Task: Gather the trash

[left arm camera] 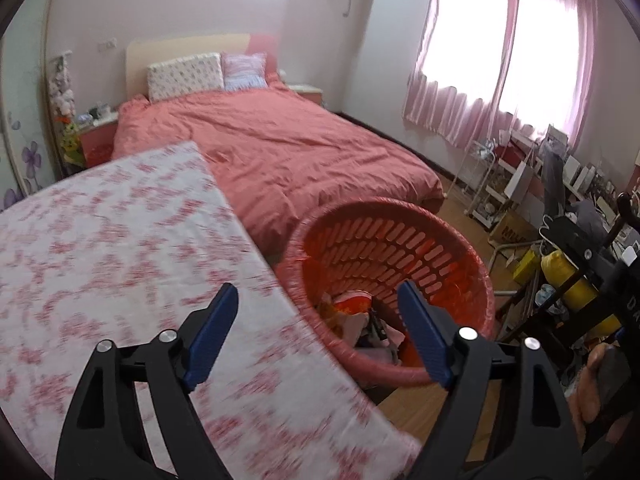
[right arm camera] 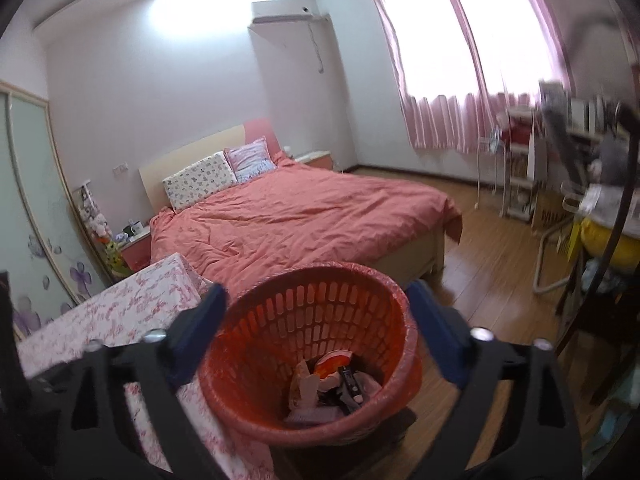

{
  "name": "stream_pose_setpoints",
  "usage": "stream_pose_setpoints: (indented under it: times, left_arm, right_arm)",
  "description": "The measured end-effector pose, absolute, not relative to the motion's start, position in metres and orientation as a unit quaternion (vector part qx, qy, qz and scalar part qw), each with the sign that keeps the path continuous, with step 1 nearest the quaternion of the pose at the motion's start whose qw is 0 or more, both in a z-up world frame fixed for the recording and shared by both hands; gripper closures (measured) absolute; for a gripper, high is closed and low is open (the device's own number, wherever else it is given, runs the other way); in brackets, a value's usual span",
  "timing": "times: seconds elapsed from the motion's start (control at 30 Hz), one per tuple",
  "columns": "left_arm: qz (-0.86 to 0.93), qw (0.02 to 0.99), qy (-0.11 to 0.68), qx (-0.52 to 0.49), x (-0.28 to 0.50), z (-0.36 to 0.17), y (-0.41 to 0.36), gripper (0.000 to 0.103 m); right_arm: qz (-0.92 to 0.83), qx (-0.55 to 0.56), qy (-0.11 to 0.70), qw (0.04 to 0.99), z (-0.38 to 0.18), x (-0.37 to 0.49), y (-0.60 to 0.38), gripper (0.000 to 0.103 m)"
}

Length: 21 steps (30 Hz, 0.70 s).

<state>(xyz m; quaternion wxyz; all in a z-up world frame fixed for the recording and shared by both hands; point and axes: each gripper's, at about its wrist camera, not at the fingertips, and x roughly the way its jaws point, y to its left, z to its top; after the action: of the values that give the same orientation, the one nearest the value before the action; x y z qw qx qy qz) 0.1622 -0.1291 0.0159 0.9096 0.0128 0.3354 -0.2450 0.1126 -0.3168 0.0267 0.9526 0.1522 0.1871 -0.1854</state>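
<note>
Trash (right arm camera: 334, 384) lies at the bottom of the red basket (right arm camera: 308, 300), beside the tabletop (left arm camera: 120, 240). Right tongs (right arm camera: 316, 320) spread wide above it, empty; left tongs (left arm camera: 316, 320) spread, empty. Best to clear the rim before swinging back to the tabletop.

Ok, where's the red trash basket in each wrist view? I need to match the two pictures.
Left wrist: red trash basket right of centre, low, beside the floral tablecloth, partly behind the right finger.
Right wrist: basket bottom centre, between the open fingers, trash visible inside.
Shared landmark: the bed with the pink cover behind it.
</note>
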Motion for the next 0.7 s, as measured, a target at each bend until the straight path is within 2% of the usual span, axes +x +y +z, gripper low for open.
stream_pose_setpoints:
  times: [0.13, 0.27, 0.7]
  left_arm:
    - [-0.221, 0.928, 0.299, 0.017, 0.129, 0.031, -0.087, 0.009]
    - [-0.193, 0.943, 0.270, 0.016, 0.099, 0.039, -0.052, 0.003]
    - [-0.076, 0.975, 0.210, 0.016, 0.022, 0.040, 0.020, 0.003]
  right_arm:
    - [-0.171, 0.122, 0.185, 0.960, 0.039, 0.090, -0.283, 0.005]
    - [-0.148, 0.093, 0.183, 0.967, 0.046, 0.063, -0.242, 0.005]
    - [-0.093, 0.073, 0.194, 0.974, 0.048, 0.000, -0.155, 0.005]
